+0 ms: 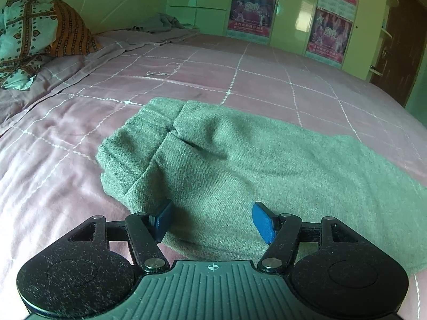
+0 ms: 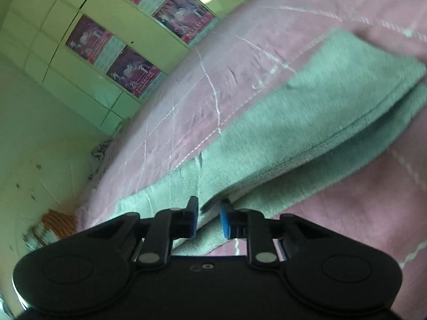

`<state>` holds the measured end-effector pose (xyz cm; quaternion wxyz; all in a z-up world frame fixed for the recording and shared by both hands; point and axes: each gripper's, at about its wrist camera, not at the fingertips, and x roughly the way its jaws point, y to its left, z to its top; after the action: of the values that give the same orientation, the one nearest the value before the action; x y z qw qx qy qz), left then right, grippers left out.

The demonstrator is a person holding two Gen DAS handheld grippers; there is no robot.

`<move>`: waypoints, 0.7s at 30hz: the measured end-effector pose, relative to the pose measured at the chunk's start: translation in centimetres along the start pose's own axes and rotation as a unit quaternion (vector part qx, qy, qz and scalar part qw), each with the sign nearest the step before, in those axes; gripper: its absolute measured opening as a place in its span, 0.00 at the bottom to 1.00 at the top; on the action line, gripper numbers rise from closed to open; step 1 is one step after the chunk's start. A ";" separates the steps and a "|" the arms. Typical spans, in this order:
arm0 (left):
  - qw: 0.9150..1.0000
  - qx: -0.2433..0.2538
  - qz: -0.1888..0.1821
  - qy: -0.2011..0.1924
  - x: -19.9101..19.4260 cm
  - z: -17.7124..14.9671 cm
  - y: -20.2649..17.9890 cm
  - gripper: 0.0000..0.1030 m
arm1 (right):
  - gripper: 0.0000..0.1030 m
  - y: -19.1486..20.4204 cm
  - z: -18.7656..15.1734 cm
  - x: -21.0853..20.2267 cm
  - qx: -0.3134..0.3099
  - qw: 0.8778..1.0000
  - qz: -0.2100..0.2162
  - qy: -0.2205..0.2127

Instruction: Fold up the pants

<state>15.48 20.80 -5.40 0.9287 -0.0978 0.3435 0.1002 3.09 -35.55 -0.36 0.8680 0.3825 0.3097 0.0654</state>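
Observation:
Grey-green pants point(image 1: 226, 165) lie on the pink bed, folded over so that two leg ends lie stacked at the left. My left gripper point(image 1: 213, 221) is open, its blue pads wide apart just above the near edge of the pants. In the right wrist view the pants point(image 2: 307, 133) run away from me as doubled layers. My right gripper point(image 2: 209, 220) is tilted and nearly closed, with an edge of the pants between its pads.
The pink quilted bedspread point(image 1: 240, 74) covers the bed. Patterned pillows point(image 1: 32, 37) and a grey cloth point(image 1: 160, 25) lie at the head. A pale green wardrobe with posters point(image 1: 253, 10) stands beyond the bed, and it also shows in the right wrist view point(image 2: 106, 48).

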 end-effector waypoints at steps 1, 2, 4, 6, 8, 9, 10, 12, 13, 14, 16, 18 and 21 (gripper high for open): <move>1.000 0.002 0.000 0.000 0.1 -0.1 0.0 0.63 | 0.25 -0.2 0.0 0.1 0.005 1.000 -0.003 -0.003; 1.000 0.004 0.002 0.000 0.2 -0.2 -0.1 0.64 | 0.38 -0.6 0.3 0.6 0.011 1.000 -0.016 -0.005; 1.000 0.008 0.002 0.000 0.2 -0.2 -0.4 0.68 | 0.46 -1.8 1.5 1.3 0.031 0.998 -0.059 -0.018; 1.000 0.016 0.003 0.001 0.3 -0.2 -0.7 0.71 | 0.20 -3.2 3.3 2.1 0.082 0.993 -0.073 -0.031; 1.000 0.022 0.004 0.003 0.4 -0.2 -1.0 0.73 | 0.08 -1.6 5.2 3.3 0.037 0.995 -0.091 -0.032; 1.000 0.023 0.004 0.003 0.4 -0.2 -1.0 0.73 | 0.07 -0.4 6.1 3.7 0.017 0.996 -0.085 -0.035; 1.000 0.023 0.004 0.002 0.3 -0.2 -0.9 0.73 | 0.07 1.0 7.0 3.7 -0.001 0.997 -0.064 -0.051; 1.000 0.021 0.001 0.001 0.3 -0.3 -0.8 0.73 | 0.07 3.5 8.5 2.4 -0.043 0.995 -0.021 -0.093; 1.000 0.020 -0.001 -0.001 0.2 -0.3 -0.7 0.73 | 0.07 4.5 9.0 1.4 -0.055 0.992 0.005 -0.114; 1.000 0.019 -0.002 -0.002 0.2 -0.4 -0.6 0.73 | 0.07 4.8 9.0 0.7 -0.055 0.990 0.018 -0.126; 1.000 0.017 -0.004 -0.004 0.2 -0.5 -0.5 0.73 | 0.07 4.0 8.2 -0.2 -0.056 0.990 0.004 -0.129; 1.000 0.021 -0.004 -0.003 0.2 -0.5 -0.6 0.73 | 0.10 1.5 6.1 0.4 -0.053 0.992 -0.029 -0.109; 1.000 0.027 -0.008 0.002 0.2 -0.4 -0.6 0.73 | 0.14 -4.4 3.6 2.5 0.020 0.997 -0.068 -0.015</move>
<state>15.55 20.15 -5.74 0.9312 -0.0752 0.3468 0.0833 6.64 -40.01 -2.83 0.8674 0.3787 0.3228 -0.0059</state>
